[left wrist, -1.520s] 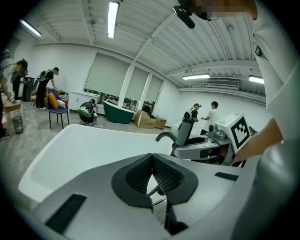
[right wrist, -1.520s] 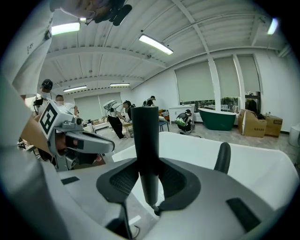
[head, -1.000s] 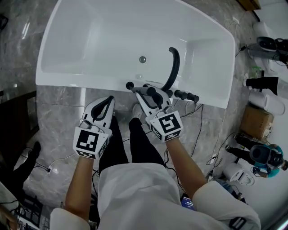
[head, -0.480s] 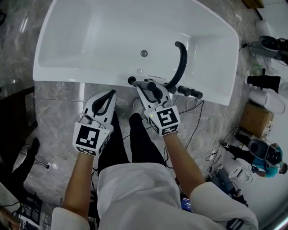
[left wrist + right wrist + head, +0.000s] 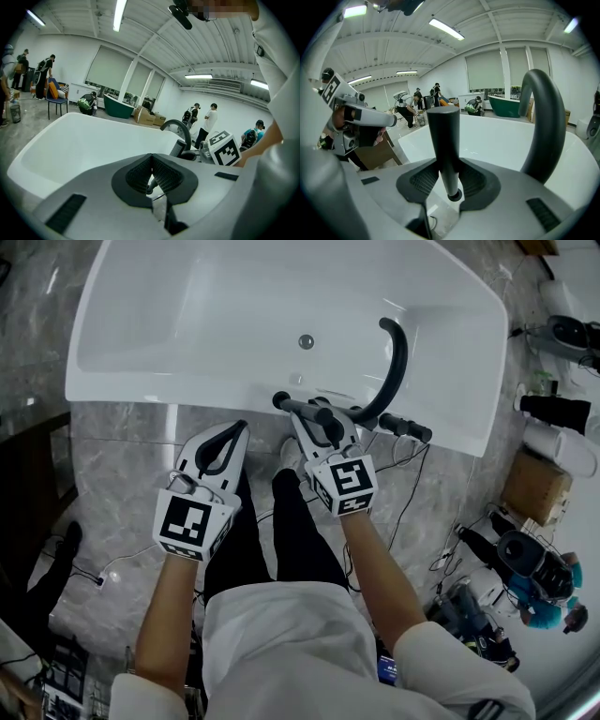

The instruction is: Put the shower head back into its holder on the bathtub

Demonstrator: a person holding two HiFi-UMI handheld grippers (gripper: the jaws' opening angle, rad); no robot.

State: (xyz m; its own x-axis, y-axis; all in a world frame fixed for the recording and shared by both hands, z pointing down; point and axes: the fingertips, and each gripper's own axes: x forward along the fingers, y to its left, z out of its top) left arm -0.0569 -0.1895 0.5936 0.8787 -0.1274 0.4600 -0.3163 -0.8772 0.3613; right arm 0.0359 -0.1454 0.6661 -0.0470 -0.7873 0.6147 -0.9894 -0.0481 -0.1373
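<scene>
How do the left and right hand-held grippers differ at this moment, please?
The right hand-held gripper is clamped on the dark shower head; the left hand-held gripper is shut and empty. The right reaches the bathtub rim; the left stops short of it. Both bear marker cubes.

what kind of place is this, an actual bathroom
Probably a big workshop or test hall, not a home bathroom: the white bathtub stands free on the floor, loose cables and equipment lie beside it, and the gripper views show strip lights, other people and a green tub.
</scene>
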